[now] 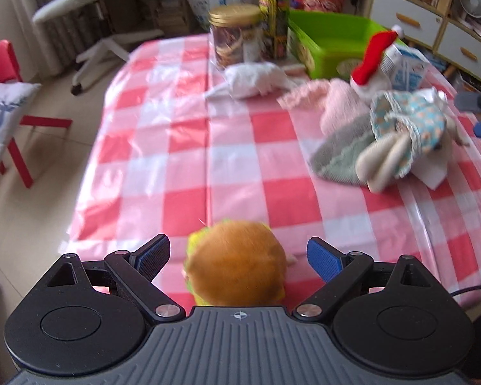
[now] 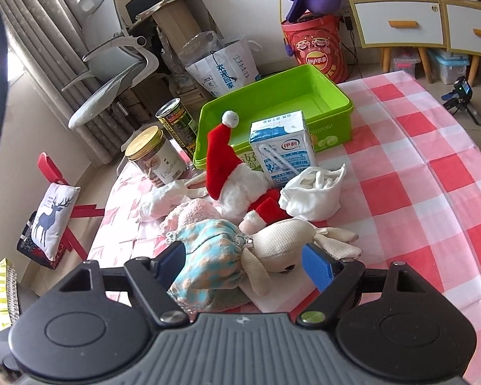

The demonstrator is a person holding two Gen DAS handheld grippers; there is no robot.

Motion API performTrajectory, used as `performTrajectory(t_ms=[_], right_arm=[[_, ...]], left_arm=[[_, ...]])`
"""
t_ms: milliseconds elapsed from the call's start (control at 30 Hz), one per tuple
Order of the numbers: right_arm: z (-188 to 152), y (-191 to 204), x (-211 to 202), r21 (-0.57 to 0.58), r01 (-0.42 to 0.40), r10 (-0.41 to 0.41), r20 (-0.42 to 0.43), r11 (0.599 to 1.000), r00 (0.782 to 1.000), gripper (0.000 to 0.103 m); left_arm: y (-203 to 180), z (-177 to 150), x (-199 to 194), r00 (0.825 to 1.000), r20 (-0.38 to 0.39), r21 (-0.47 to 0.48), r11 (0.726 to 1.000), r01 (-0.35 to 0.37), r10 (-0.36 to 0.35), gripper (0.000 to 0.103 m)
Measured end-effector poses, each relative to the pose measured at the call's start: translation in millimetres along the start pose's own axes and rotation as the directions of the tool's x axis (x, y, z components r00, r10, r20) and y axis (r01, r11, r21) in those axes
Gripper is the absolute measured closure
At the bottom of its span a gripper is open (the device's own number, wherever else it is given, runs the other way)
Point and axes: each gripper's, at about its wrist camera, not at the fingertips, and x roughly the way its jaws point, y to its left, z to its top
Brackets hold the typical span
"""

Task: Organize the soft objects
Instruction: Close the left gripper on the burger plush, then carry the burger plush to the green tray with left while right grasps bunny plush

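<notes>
Left hand-held gripper [image 1: 239, 256]: jaws spread wide, blue pads clear on both sides of a round orange-topped plush burger with a yellow-green edge [image 1: 235, 264]; pads not touching it; burger sits at the near edge of the counter [image 1: 176, 147], which is covered in a red, pink and white checked plastic cloth

Right hand-held gripper [image 2: 245, 263]: jaws part closed around a cream fabric rabbit doll in a turquoise patterned dress [image 2: 240, 256]; left pad lies against the dress, right pad stands just beside the head and ears; whether the doll is truly clamped cannot be told

Beside the doll: fluffy pink knitted piece [image 2: 189, 213] and a grey-green knitted piece [image 1: 340, 157] partly under it

Behind the doll: red and white plush Santa figure with pointed hat [image 2: 237, 173], lying on its side; white cloth drawstring pouch [image 2: 314, 192] touching it on the right; second white cloth bundle [image 2: 163, 202] to the left

Further back: blue and white milk carton [image 2: 282, 147], upright, against the front wall of a bright green rectangular plastic bin [image 2: 333, 128]

Left of the bin: clear jar with gold lid [image 2: 154, 157] and dark printed can [image 2: 176, 122], both upright

Off the counter: red chair with a deer-print cushion [image 2: 53, 211]
</notes>
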Motion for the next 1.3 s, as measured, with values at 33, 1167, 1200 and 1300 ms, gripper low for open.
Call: performTrajectory(t_ms=[33,1167,1200,1300], right_arm=[[0,0,0,0.005,-0.002,0.002,-0.001,1.000,1.000,0.063],[-5,26,43,-0.241,-0.005,0.000,-0.020,0.970,1.000,0.103],[-3,25,39,-0.241,-0.011,0.010,-0.009,0.970,1.000,0.103],[3,18,28,-0.205,-0.042,0.047,0.019,0.978,0.999,0.103]], left_arm=[[-2,-1,3,1.000,-0.009,0.010,1.000,-0.009,0.009,0.014],[-18,59,6,0.981,0.183,-0.266,0.958,0.105,-0.056,0.044],[-19,62,4,0.978,0.199,-0.266,0.958,0.109,-0.056,0.044],[-25,69,-3,0.968,0.245,-0.253,0.961,0.111,-0.048,0.044]])
